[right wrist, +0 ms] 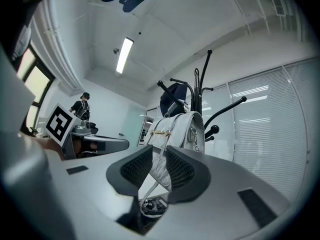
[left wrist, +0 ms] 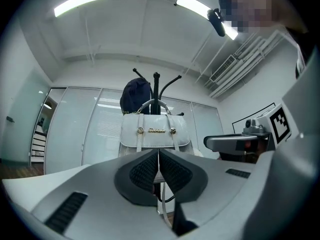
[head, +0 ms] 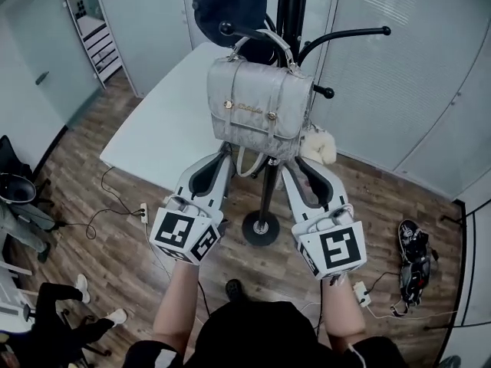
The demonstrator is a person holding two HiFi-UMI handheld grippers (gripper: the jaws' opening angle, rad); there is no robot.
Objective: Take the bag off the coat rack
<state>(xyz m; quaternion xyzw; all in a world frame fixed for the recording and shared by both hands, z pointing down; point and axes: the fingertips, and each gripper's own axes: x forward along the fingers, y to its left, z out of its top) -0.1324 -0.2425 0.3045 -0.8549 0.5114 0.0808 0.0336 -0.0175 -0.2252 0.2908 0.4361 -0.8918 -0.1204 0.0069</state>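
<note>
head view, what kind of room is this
Probably an office or meeting room: a white table, wall panels with blinds, a coat rack, and ceiling strip lights.

- One bag (head: 259, 110).
- One coat rack (head: 268, 176).
- One dark hat (head: 230, 6) on the rack.
- One fluffy charm (head: 318, 146) on the bag.
- Two grippers: left gripper (head: 224, 156) and right gripper (head: 288, 170).
- One white table (head: 165, 129).
- Two power strips (head: 143, 213) on the floor, one on each side of the rack's foot.
- Two ceiling lights (left wrist: 82, 0) in the left gripper view.
</note>
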